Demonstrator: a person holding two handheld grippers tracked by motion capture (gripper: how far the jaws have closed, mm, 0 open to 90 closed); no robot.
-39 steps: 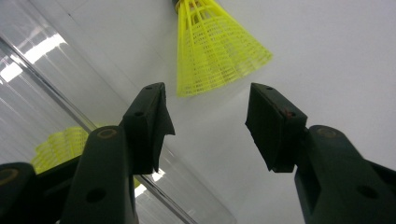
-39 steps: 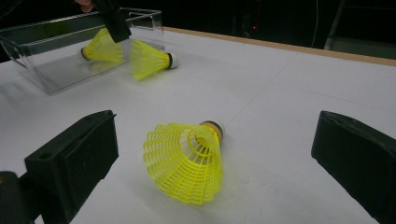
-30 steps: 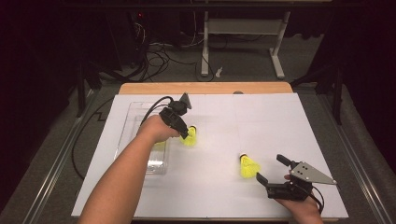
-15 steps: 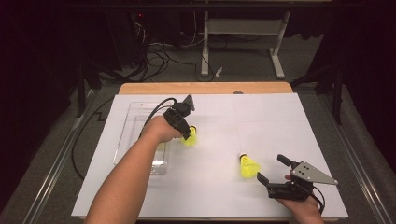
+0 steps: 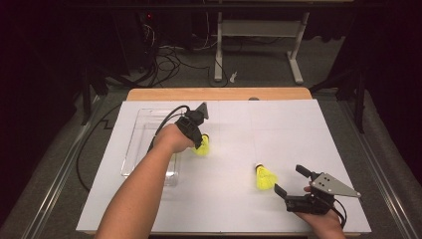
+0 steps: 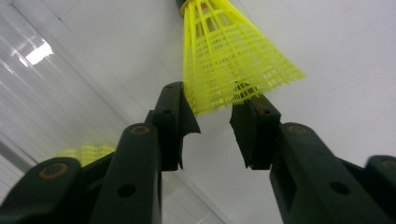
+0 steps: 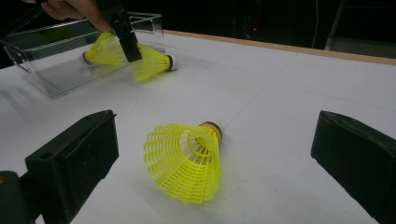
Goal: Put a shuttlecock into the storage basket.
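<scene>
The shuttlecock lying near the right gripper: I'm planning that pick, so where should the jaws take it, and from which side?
Grip the shuttlecock across the narrow end of its skirt beside the cork. It lies on its side, so come down from above with the right gripper, one open jaw on each flank.

Bench (image 5: 298,129) was a wooden top with a white sheet covering most of it. On the sheet sat a clear plastic box (image 5: 133,149) at the left, one yellow shuttlecock (image 5: 203,147) just beside it, and another shuttlecock (image 5: 265,177) lying well apart toward the right.

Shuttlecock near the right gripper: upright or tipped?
Tipped. The shuttlecock lies on its side on the white table, cork toward the far edge.
</scene>
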